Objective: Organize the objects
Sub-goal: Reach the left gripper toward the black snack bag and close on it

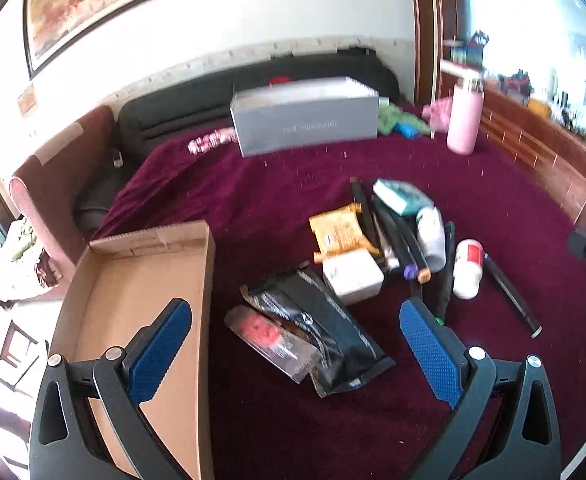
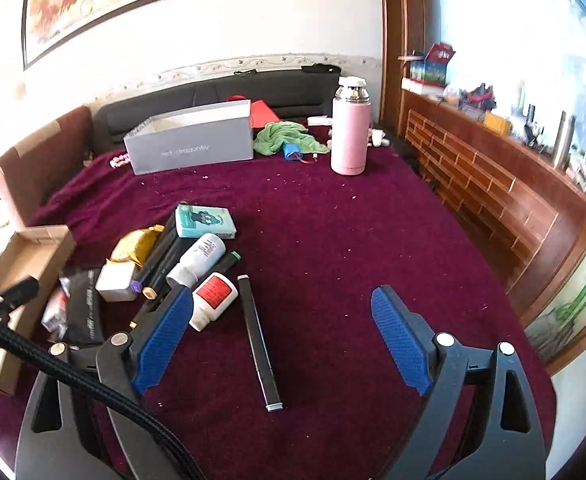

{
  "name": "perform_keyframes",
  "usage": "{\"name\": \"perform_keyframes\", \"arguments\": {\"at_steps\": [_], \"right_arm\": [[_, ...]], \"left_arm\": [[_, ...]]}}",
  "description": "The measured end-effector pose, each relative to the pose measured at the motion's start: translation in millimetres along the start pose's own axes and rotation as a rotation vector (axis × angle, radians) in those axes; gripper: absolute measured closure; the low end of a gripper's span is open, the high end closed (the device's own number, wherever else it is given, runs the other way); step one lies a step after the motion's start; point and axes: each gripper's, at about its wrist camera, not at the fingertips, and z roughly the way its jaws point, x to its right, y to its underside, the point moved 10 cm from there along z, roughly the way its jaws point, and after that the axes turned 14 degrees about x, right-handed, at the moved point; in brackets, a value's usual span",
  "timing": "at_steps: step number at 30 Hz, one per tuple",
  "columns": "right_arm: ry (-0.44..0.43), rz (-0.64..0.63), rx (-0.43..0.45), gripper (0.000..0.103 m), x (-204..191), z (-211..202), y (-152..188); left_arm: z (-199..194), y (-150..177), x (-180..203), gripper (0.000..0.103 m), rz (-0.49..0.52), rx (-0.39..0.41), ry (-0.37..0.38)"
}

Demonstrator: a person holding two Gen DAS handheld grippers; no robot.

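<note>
Both grippers hang over the bed with nothing in them. The left gripper [image 1: 295,334] has its jaws spread wide and empty, and so does the right gripper [image 2: 281,330].

Nearest the left one is a black foil pouch [image 1: 325,332] with a clear red-labelled packet [image 1: 271,340] lying half on top of it. If the jaws go for either, I'd guess the flat film just slides or both come up together, since they overlap.

On the near left sits the open cardboard tray [image 1: 133,280], which looks empty and is probably where stuff goes. It's light and sits on the soft maroon bedspread [image 2: 333,240], so a bump from a jaw could shove it or tip it.

Between the right jaws lies a black marker [image 2: 259,340], lying lengthwise along the gripper's view. Closing on it along its length may just roll it away.

Just left of that is a white bottle with a red label [image 2: 213,300], touching the right gripper's left jaw in that view, so it might get knocked.

Further out is the messy pile: a white roll-on bottle [image 2: 199,258], a white box [image 2: 115,282], a gold snack packet [image 2: 135,246], more dark markers and a teal box [image 2: 205,220]. Pull one and the rest shift.

Far back stand a grey shoebox [image 2: 191,146] and a tall pink flask [image 2: 349,132], which could topple on that soft surface.
</note>
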Motion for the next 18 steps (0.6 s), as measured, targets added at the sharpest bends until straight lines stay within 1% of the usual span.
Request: {"name": "perform_keyframes", "arguments": {"at_steps": [2,4,5,7,9,11,12,13,15,17,18], "right_arm": [[-0.02,0.023,-0.012,0.011,2,3,2],[-0.041,0.024,-0.022,0.011,-2,3,9],[-0.051,0.013,-0.028,0.011,-6,3,12],[-0.081,0.002,-0.049,0.011,-15,6,20],[-0.1,0.0,-0.061,0.011,-16,6,25],[-0.111,-0.002,-0.062,0.011,-16,6,27],[-0.112,-0.001,-0.063,0.011,-15,6,28],[-0.111,0.005,-0.064,0.011,-12,7,28],[-0.116,0.019,-0.065,0.011,-7,8,27],[-0.113,0.037,-0.063,0.011,1,9,25],[-0.111,0.042,-0.064,0.011,4,10,25]], "left_arm": [[6,11,12,0.001,0.021,-0.029,0.008],[18,24,19,0.002,0.064,-0.068,-0.044],[26,32,20,0.002,0.076,-0.104,-0.081],[39,43,20,0.004,0.057,-0.152,-0.092],[48,49,22,0.007,0.053,-0.168,-0.096],[54,53,24,0.016,0.076,-0.178,-0.11],[56,53,26,0.028,0.087,-0.184,-0.107],[57,55,27,0.038,0.09,-0.192,-0.103],[59,56,30,0.042,0.093,-0.199,-0.099],[59,55,34,0.051,0.111,-0.198,-0.09],[59,55,36,0.068,0.114,-0.199,-0.065]]}}
